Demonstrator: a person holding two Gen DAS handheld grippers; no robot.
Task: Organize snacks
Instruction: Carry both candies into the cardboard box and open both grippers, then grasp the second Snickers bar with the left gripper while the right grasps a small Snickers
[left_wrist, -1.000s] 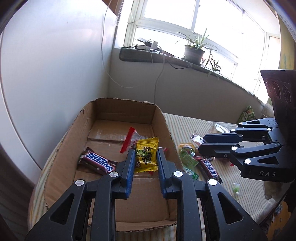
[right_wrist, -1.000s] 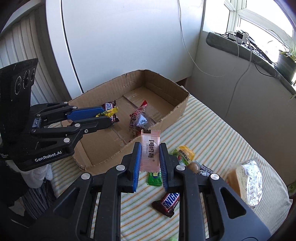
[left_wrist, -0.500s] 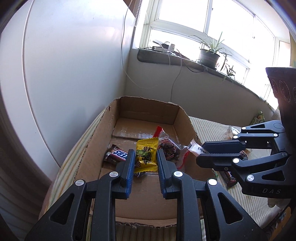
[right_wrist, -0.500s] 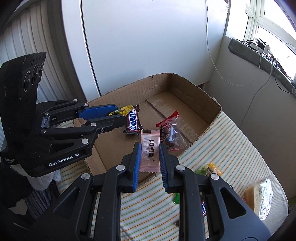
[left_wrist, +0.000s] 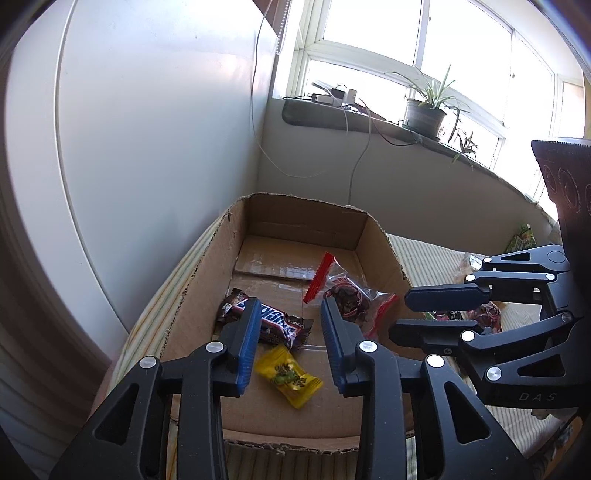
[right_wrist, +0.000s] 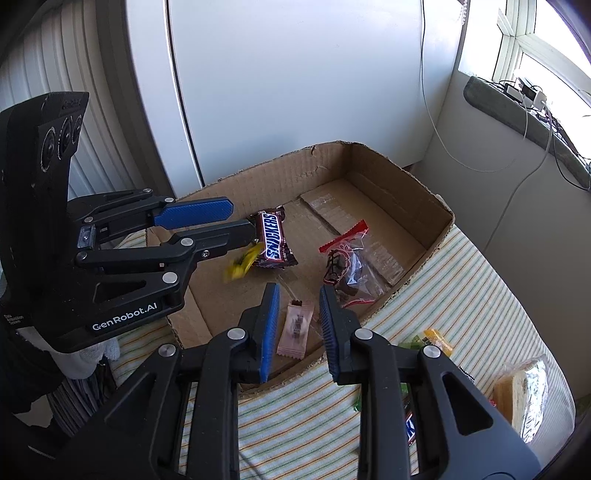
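Both claws hang over the near end of the cardboard box (right_wrist: 402, 184), which sits on a striped cloth (right_wrist: 461, 280). The left claw (left_wrist: 288, 332) is spread, its jaws having just been opening, and nothing is pinched between them. Below it, the yellow candy (left_wrist: 288, 374) is free of the pads; it is blurred in the right wrist view, so whether it has reached the box floor or is just above it is hard to say. The right claw (right_wrist: 297, 325) is likewise parted, its jaws having just been opening. The pink wafer packet (right_wrist: 295, 328) shows between the pads without touching either, inside the box by its near wall.

Farther into the box lie a Snickers bar (right_wrist: 273, 240) and a clear bag with red edges (right_wrist: 347, 262), side by side. Outside the box, to its right, more snacks (right_wrist: 432, 339) rest on the cloth.
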